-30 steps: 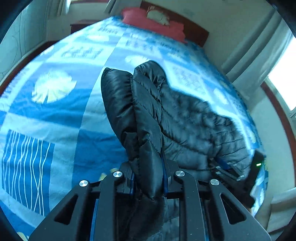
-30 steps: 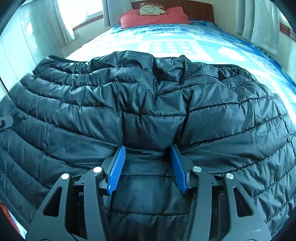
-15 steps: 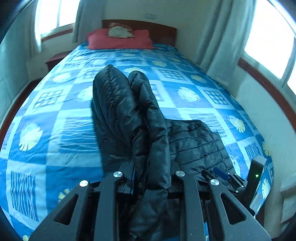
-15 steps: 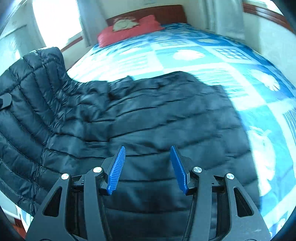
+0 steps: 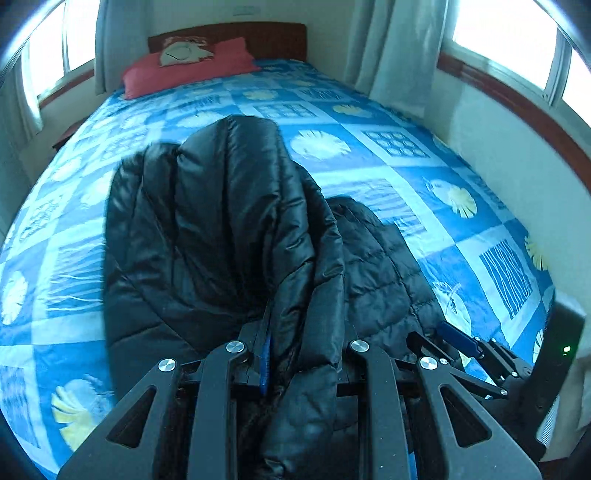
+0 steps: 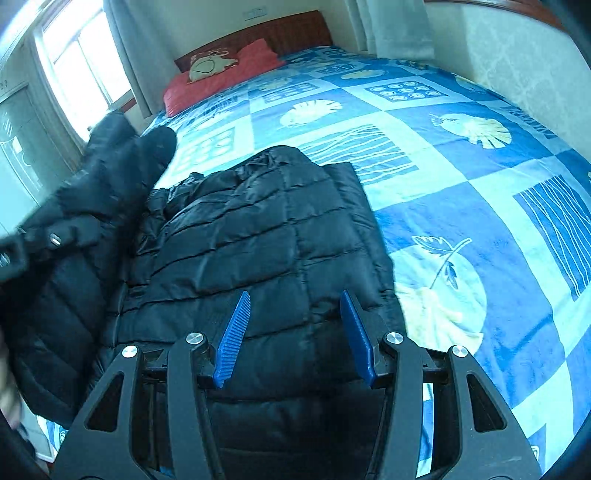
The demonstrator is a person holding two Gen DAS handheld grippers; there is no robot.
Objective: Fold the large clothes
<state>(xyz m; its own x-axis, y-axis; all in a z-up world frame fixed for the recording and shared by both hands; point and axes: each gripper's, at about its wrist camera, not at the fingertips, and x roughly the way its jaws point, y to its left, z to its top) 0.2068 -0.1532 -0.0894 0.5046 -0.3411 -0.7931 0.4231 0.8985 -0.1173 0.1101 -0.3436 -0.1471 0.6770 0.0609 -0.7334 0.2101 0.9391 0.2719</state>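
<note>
A black quilted puffer jacket (image 5: 221,221) lies at the near end of the bed. My left gripper (image 5: 299,354) is shut on a thick fold of it, and that part rises as a tall flap in front of the camera. In the right wrist view the rest of the jacket (image 6: 258,229) lies flat on the quilt. My right gripper (image 6: 295,332) hovers over its near edge, open, with nothing pinched between the blue pads (image 6: 232,339). The lifted flap and part of the left gripper (image 6: 55,238) show blurred at the left edge.
The bed carries a blue patterned quilt (image 5: 406,155) with a red pillow (image 5: 192,70) and a wooden headboard (image 5: 258,33) at the far end. A white wall (image 5: 498,155) runs along the right side, and curtained windows stand on both sides.
The left gripper has carried the held flap sideways across the bed, nearer the right gripper, and both views have rolled. The right gripper has drawn back to the jacket's near right edge, still open.
</note>
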